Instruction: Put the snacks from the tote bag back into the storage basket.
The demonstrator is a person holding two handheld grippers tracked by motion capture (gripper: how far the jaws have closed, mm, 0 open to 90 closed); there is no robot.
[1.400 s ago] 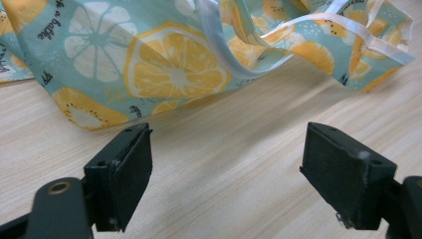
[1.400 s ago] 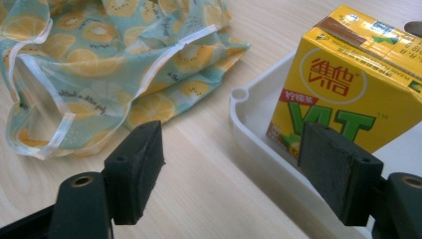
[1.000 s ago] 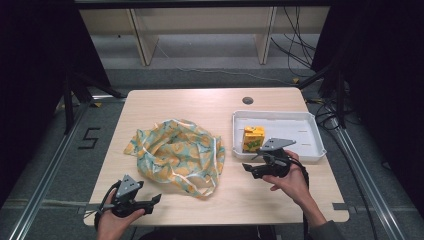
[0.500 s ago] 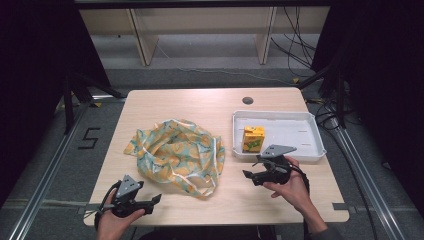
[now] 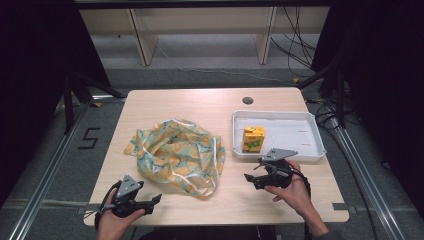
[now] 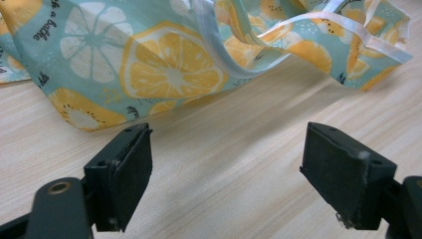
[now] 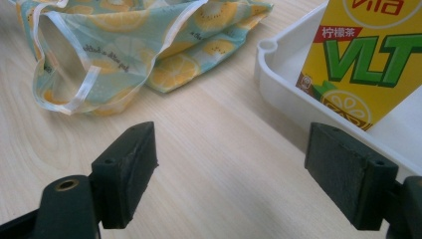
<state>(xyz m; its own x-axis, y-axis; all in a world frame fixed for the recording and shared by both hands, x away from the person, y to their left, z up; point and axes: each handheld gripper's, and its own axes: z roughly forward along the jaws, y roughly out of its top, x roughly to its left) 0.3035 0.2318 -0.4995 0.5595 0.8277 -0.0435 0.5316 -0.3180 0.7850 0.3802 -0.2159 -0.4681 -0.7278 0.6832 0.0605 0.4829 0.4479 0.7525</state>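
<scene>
Since a second ago the right claw has drawn back from the tray toward the surface's near edge, jaws spread and empty, leaving the lemon tea carton upright in the tray's left end, while the left claw, also spread, waits before the fruit-print bag, likely for packing.

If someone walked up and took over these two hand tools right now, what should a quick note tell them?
Left gripper: open, empty, low over the table's near edge, facing the fruit-print bag.
Right gripper: open, empty, just in front of the white tray, aimed between bag and tray.
Things: the bag lies crumpled mid-table, its white handles loose. The yellow lemon tea carton stands upright in the tray's left end.
Done: nothing gripped yet.
Left, probably: open the bag and put the carton in; that is a guess.
</scene>
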